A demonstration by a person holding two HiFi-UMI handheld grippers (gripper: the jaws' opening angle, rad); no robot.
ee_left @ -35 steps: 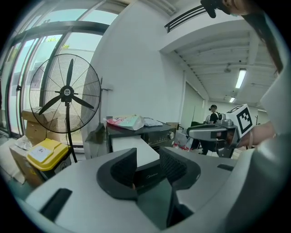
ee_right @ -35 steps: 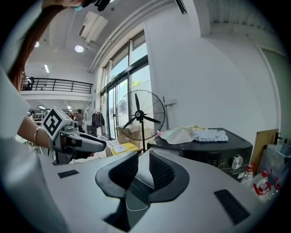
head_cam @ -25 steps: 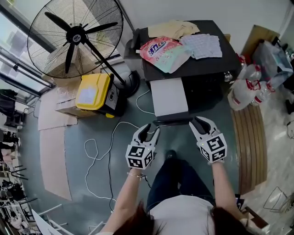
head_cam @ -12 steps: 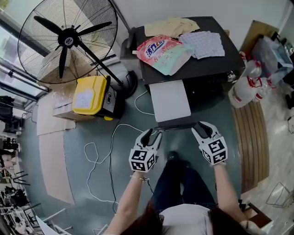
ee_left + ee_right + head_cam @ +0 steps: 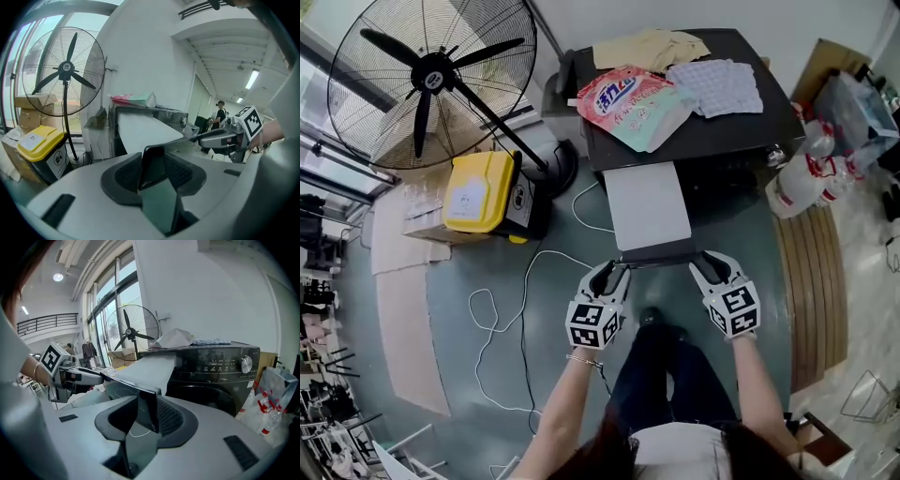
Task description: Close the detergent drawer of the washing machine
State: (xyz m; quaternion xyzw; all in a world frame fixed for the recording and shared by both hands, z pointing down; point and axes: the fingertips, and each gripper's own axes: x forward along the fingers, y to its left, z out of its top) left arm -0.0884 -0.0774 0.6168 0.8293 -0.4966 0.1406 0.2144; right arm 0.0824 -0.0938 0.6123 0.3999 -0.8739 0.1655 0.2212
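The black washing machine (image 5: pixel 741 131) has its white detergent drawer (image 5: pixel 647 206) pulled far out toward me, ending in a dark front panel (image 5: pixel 661 253). My left gripper (image 5: pixel 614 272) is at the panel's left end and my right gripper (image 5: pixel 710 262) at its right end. In the left gripper view the panel's end (image 5: pixel 152 161) stands between the open jaws of the left gripper (image 5: pixel 153 164), which have just been closing. In the right gripper view the panel's other end (image 5: pixel 147 411) stands between the right gripper's (image 5: pixel 145 413) jaws, which have just been opening.
A pink detergent bag (image 5: pixel 633 103) and cloths (image 5: pixel 717 86) lie on the machine's top. A big floor fan (image 5: pixel 427 75) and a yellow bin (image 5: pixel 483 192) stand to the left, with a white cable (image 5: pixel 506 309) on the floor. Plastic bags with bottles (image 5: pixel 806 178) and a wooden bench (image 5: pixel 811 291) are at the right.
Both grippers have sunk slightly and settled around the two ends of the drawer's front panel. The drawer is still pulled out as before.
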